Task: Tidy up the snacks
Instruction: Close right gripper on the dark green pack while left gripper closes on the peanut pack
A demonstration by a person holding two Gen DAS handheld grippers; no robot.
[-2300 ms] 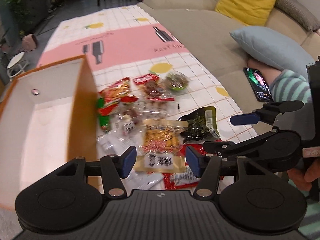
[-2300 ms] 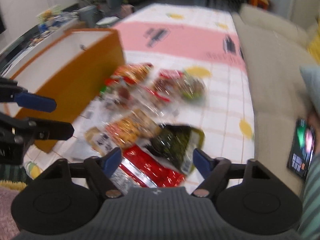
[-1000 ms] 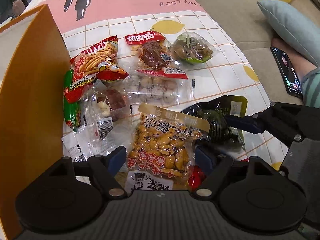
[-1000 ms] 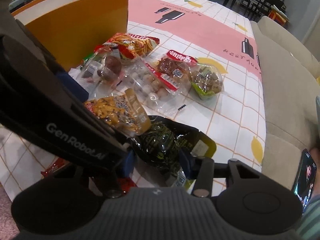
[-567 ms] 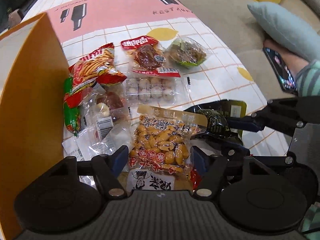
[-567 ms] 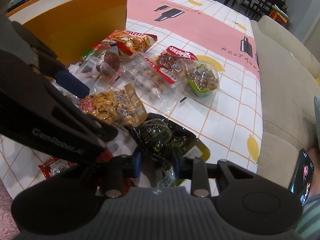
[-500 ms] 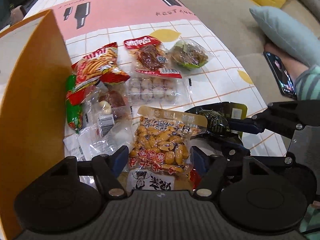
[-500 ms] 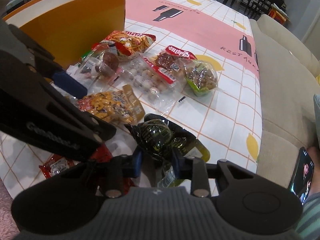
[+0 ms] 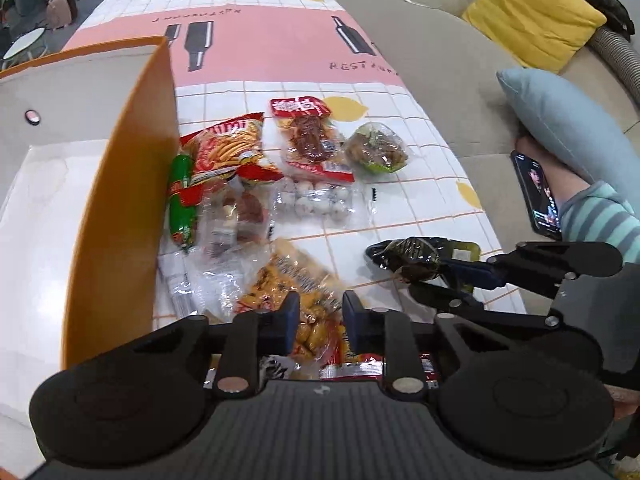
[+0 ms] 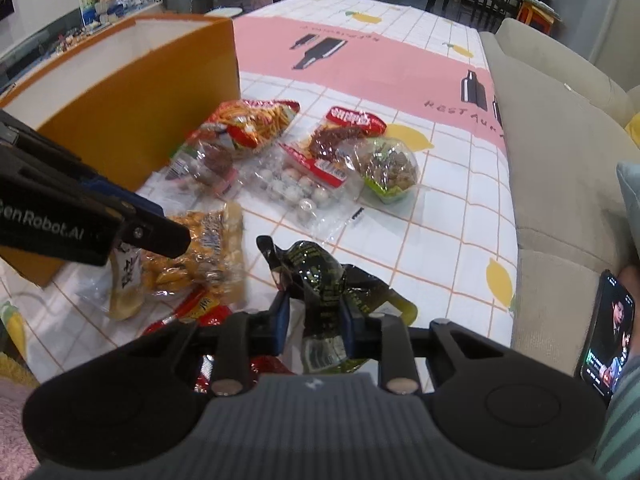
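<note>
Between right gripper (image 10: 313,322) fingers: dark packet (image 10: 320,276) upright

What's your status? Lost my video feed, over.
Left gripper closing on yellow peanut pack. Right gripper closing on dark green pack. Orange box beside them, path clear.

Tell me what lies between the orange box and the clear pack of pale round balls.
In the left wrist view, between the orange box and the ball pack lie a green sausage stick, the red chip-stick bag and a clear packet with dark red pieces.

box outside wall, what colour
Orange, white inside; the right wrist view shows it best.
</note>
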